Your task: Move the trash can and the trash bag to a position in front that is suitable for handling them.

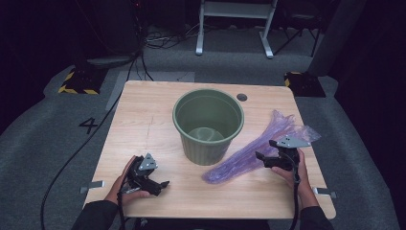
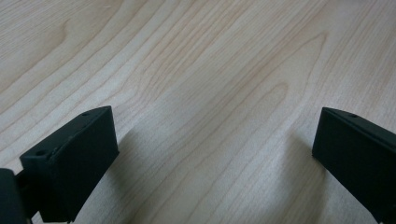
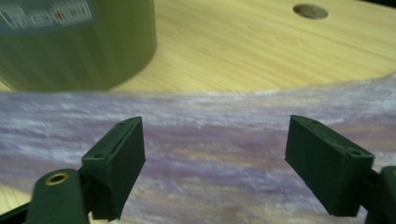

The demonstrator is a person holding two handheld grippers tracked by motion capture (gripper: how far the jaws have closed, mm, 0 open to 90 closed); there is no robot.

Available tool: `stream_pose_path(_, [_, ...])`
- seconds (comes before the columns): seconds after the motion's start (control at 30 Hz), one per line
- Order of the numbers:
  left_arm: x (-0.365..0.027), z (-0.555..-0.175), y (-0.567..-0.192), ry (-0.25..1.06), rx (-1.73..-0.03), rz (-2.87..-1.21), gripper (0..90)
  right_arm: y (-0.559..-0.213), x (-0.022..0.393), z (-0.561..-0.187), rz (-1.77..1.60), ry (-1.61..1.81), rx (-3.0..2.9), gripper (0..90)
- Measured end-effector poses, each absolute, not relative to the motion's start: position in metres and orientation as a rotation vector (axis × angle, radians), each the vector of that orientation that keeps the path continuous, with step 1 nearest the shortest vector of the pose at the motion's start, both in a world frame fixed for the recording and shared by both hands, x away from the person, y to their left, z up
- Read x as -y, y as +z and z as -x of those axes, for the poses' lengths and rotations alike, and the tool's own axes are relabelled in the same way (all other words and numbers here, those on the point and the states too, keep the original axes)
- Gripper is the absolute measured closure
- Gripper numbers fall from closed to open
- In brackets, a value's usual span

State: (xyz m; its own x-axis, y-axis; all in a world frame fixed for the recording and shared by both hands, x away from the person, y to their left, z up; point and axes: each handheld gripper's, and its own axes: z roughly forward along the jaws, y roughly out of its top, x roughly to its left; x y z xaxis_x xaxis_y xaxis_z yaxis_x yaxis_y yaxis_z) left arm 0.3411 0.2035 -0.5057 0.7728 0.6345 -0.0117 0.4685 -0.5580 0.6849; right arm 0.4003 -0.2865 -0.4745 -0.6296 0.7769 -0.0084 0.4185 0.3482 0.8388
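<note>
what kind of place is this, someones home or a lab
Probably a lab or recording studio, not a home: grey carpet, a hazard-striped base, loose cables on the floor, and a floor marking "4" beside the wooden table.

Grey carpet floor (image 1: 43, 139) with black cables (image 1: 72, 158), a white frame (image 1: 234, 24) beyond, dim surroundings

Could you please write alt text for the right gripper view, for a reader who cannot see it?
The right tool hangs open above a crumpled purple plastic bag lying across the wooden table. A green bin stands beyond it, blurred.
</note>
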Motion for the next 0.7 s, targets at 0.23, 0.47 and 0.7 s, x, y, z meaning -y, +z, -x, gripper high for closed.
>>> stream_pose_path(0.23, [-0.199,-0.345,-0.506,0.303,-0.8,-2.272,0.0,-0.493,0.283,-0.42,-1.188,1.152,-2.257,20.7])
stream_pose_path(0.47, [-0.195,-0.348,-0.506,0.302,-0.794,-2.274,0.0,-0.503,0.278,-0.428,-1.2,1.019,-2.267,24.2])
stream_pose_path(0.7, [-0.195,-0.348,-0.506,0.304,-0.797,-2.275,0.0,-0.502,0.284,-0.428,-1.193,1.041,-2.247,48.5])
